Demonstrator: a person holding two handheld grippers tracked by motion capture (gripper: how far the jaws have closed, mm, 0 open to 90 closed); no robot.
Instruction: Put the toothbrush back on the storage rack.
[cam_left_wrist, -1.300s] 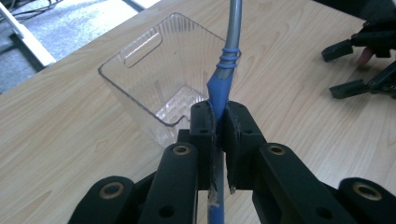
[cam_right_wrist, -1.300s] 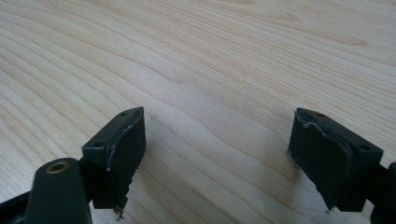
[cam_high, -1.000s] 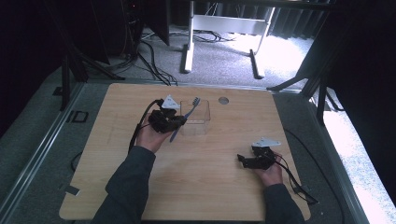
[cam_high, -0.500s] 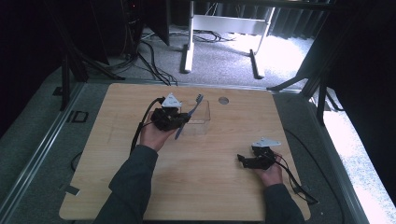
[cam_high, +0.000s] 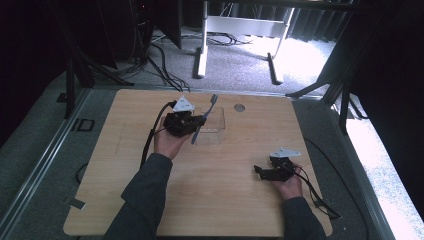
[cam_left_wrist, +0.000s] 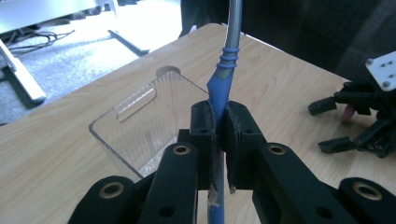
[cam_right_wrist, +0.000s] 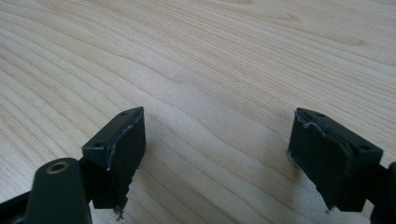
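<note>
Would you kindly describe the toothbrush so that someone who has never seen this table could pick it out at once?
Start at the wooden table and find the clear plastic box near its far edge. Beside it, the left hand-held gripper is shut on the toothbrush. It is the one long thin thing here: a blue grip that turns grey, slanting up over the box.

A slim toothbrush (cam_left_wrist: 219, 88) is showing a blue handle with ribbed blue rings, turning grey toward twelve o'clock. The clear plastic rectangular box (cam_left_wrist: 140, 126) is showing fine ribbed lines. The pale wooden table (cam_high: 225, 195) is displaying wavy brown grain. The black-jawed left gripper (cam_left_wrist: 216, 126) and black right gripper (cam_right_wrist: 217, 154) are wearing dark pads.
</note>
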